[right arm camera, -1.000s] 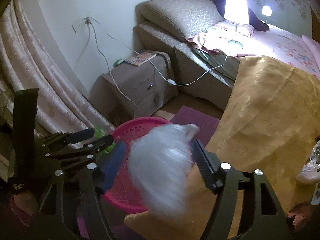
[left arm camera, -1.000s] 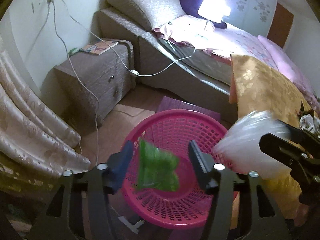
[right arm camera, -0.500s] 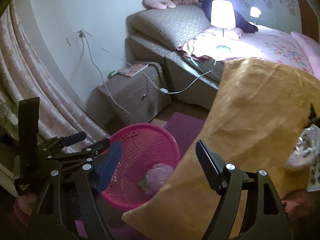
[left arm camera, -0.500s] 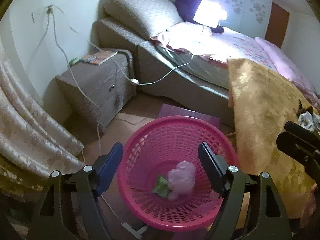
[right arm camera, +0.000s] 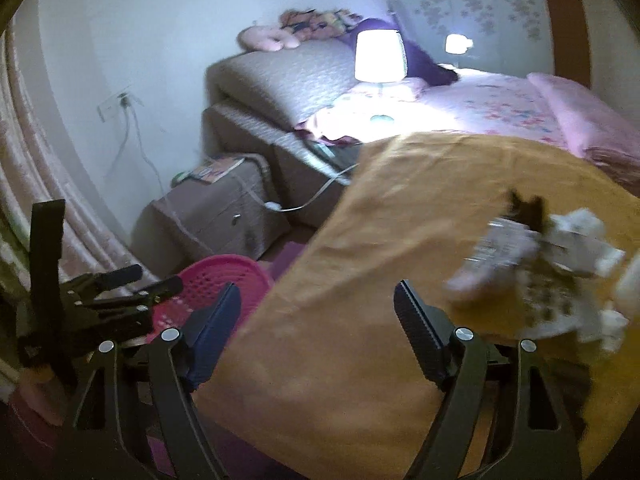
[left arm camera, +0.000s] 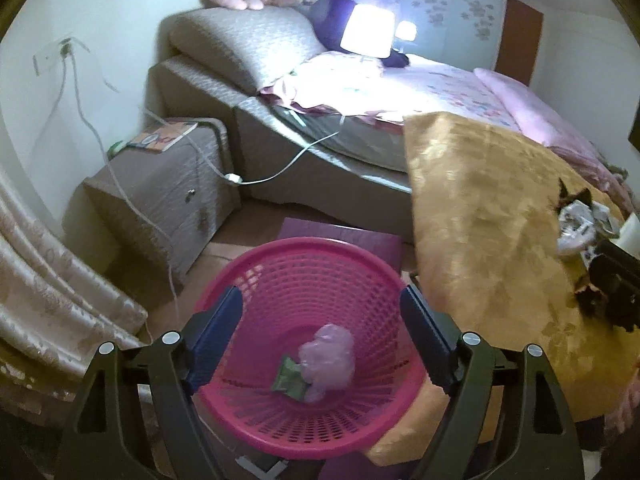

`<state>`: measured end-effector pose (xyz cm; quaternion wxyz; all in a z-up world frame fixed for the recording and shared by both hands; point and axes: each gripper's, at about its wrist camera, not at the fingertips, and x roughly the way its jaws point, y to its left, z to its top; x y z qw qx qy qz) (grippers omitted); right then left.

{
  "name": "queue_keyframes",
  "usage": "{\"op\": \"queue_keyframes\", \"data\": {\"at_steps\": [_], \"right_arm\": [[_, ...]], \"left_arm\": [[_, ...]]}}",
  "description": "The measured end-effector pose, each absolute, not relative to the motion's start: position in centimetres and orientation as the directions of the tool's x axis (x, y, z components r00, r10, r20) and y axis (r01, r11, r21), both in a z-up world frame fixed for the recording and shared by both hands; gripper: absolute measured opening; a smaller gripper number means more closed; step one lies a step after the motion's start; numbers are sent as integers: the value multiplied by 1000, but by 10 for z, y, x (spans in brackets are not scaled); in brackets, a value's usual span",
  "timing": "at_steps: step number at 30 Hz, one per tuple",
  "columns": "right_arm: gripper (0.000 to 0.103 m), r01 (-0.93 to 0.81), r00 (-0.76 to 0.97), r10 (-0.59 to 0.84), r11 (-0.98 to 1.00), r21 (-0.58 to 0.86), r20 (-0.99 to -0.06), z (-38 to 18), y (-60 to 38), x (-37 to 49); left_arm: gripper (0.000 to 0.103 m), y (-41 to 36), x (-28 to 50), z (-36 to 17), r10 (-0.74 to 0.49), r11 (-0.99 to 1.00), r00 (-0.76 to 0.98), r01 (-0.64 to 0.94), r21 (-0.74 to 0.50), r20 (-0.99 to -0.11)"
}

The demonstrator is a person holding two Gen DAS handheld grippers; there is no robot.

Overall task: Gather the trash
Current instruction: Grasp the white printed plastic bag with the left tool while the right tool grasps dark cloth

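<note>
Above the round pink plastic mesh basket (left arm camera: 308, 344) on the floor beside the bed, we hold the left gripper (left arm camera: 322, 332) with its fingers (left arm camera: 218, 330) spread wide and still opening, nothing between them. Inside the basket, on its bottom, lie a crumpled pale purple plastic bag (left arm camera: 328, 360) and, touching it on the left, a small green wrapper (left arm camera: 289, 378).

To the right of the basket, a golden-yellow patterned blanket (left arm camera: 492, 216) hangs over the edge of the bed. Over that blanket we hold the right gripper (right arm camera: 318, 328), its fingers (right arm camera: 416, 332) apart and also opening, with only the blanket's cloth seen behind the gap. Further right of the basket, on the blanket, sits a heap of crumpled white printed paper and wrappers (right arm camera: 548, 264), blurred in the right wrist view, so we cannot tell its single pieces apart.

Beyond the basket, a grey-brown bedside cabinet (left arm camera: 160, 200) stands against the wall, and a lit white lamp (left arm camera: 366, 36) glows on the bed.
</note>
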<state>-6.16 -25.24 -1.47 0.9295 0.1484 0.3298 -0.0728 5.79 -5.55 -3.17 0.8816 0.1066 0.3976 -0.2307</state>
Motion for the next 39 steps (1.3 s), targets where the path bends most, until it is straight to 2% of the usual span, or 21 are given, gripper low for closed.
{"op": "queue_keyframes", "data": {"at_steps": [8,14,26,29,37,38,39], "right_arm": [[76,425,749,-224,885,192,-624,-18,-311,-123],[76,521,720,-308,832,191,-621,-24,-344,-156],[76,573,706,-329,785,234,-628,-33,-366,-194],[76,580,705,-334,779,238,-626,-33,-367,-199],[76,578,708,-322,776,254,-629,-34,-375,-202],[76,576,709,-320,777,254,-629,-34,-375,-203],[76,574,710,-318,778,254,-628,-34,-374,-203]], "left_arm": [[78,-94,33,-30,-380,794,542,607,36,-750],[78,-139,13,-27,-441,713,501,700,49,-745],[78,-261,-21,-20,-554,507,333,862,9,-763],[78,-279,-31,-18,-574,463,338,885,44,-746],[78,-320,-26,-33,-551,423,303,905,52,-777],[76,-323,-23,-34,-547,424,297,904,46,-782],[68,-326,-21,-36,-544,424,289,905,39,-788]]}}
